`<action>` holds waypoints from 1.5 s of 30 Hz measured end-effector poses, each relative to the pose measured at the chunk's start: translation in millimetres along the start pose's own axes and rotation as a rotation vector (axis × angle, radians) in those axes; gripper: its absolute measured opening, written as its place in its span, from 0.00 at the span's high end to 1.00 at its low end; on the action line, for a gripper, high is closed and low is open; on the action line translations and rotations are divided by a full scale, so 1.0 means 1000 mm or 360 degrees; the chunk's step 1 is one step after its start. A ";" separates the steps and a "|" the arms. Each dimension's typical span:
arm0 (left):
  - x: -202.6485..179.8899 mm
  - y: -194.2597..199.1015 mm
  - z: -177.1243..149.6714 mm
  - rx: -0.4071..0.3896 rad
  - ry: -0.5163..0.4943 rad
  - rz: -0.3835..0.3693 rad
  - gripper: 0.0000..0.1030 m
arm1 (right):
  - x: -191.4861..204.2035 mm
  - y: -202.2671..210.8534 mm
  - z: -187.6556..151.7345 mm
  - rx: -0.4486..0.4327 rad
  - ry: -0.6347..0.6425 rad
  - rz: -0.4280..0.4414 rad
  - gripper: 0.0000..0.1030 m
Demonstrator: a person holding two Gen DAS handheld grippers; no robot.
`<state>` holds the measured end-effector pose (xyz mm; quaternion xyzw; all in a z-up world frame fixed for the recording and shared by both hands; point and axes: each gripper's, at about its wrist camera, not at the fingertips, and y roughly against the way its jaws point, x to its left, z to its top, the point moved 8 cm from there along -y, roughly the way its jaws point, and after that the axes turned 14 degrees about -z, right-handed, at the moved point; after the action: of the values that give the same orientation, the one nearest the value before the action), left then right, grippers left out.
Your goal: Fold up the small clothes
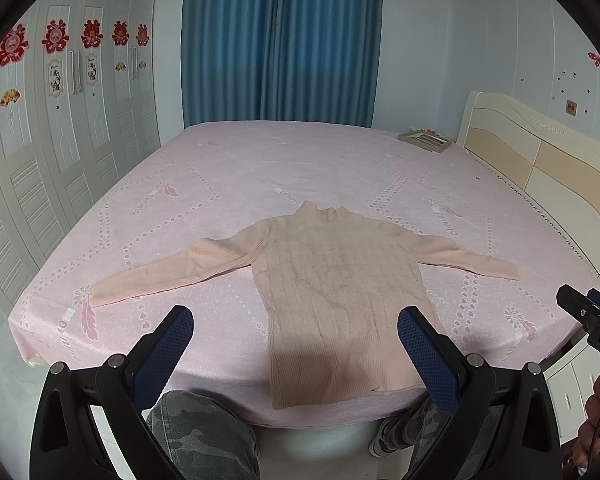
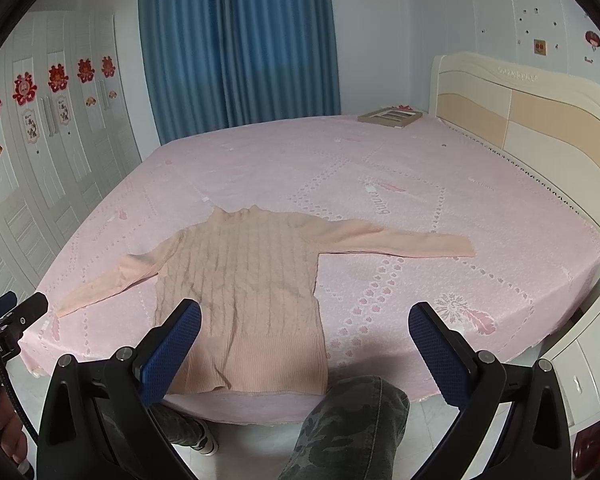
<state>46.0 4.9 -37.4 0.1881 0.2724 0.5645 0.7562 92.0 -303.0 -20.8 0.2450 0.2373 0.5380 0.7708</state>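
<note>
A small peach knit sweater lies flat on the pink bed sheet, both sleeves spread out sideways, its hem at the near edge of the bed. My left gripper hovers open above the near edge, with the hem between and beyond its blue pads and nothing held. In the right wrist view my right gripper is also open and empty, held over the sweater's right lower side. The right gripper shows at the right edge of the left wrist view, and I cannot tell its state from there.
A flat picture frame lies at the far corner of the bed by the cream headboard. White wardrobe doors stand to the left, blue curtains behind. The person's camouflage-trousered legs are below the bed edge.
</note>
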 end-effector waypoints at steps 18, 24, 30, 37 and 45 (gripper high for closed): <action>0.002 -0.004 0.007 -0.0019 -0.0002 -0.0055 0.00 | 0.006 0.004 0.003 -0.0036 0.0020 0.0008 0.01; 0.008 -0.019 0.009 -0.0012 0.0001 -0.0081 0.00 | 0.018 -0.004 0.004 -0.0034 0.0037 0.0023 0.01; 0.031 -0.048 0.002 -0.0021 0.0091 -0.0130 0.00 | 0.033 -0.032 -0.001 0.0011 0.0038 0.0048 0.01; 0.098 -0.109 -0.027 0.0076 0.0348 -0.0128 0.02 | 0.054 -0.088 -0.014 0.0101 0.0062 0.0044 0.01; 0.218 -0.163 -0.062 0.0162 0.0623 0.0014 0.11 | 0.082 -0.155 -0.034 0.0212 0.0010 0.0093 0.01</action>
<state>175.8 164.1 -225.8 0.1138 0.4416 0.5791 0.6758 205.9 -267.8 -153.5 0.3008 0.2678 0.5440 0.7361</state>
